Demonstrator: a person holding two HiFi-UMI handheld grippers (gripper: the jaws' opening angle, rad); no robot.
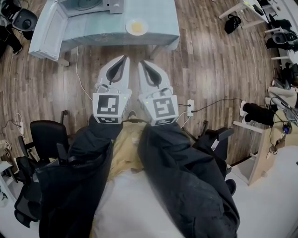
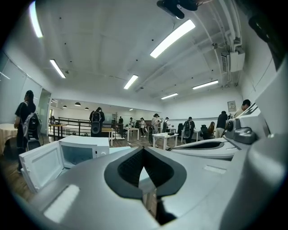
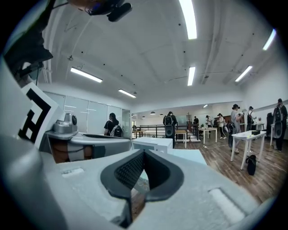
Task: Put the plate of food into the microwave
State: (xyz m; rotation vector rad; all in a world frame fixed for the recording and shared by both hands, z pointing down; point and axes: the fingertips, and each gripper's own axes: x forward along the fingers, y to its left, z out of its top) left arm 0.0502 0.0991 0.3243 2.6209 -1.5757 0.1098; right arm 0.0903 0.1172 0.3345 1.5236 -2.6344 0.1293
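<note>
Head view: left gripper (image 1: 125,58) and right gripper (image 1: 142,63) hang side by side, short of the pale-blue-covered table (image 1: 163,18), where the round white plate of yellow food (image 1: 137,27) sits at the near edge, right of the open-doored white box microwave (image 1: 93,4); left gripper view: jaws pressed together, empty; right gripper view: jaws likewise together, empty
</note>
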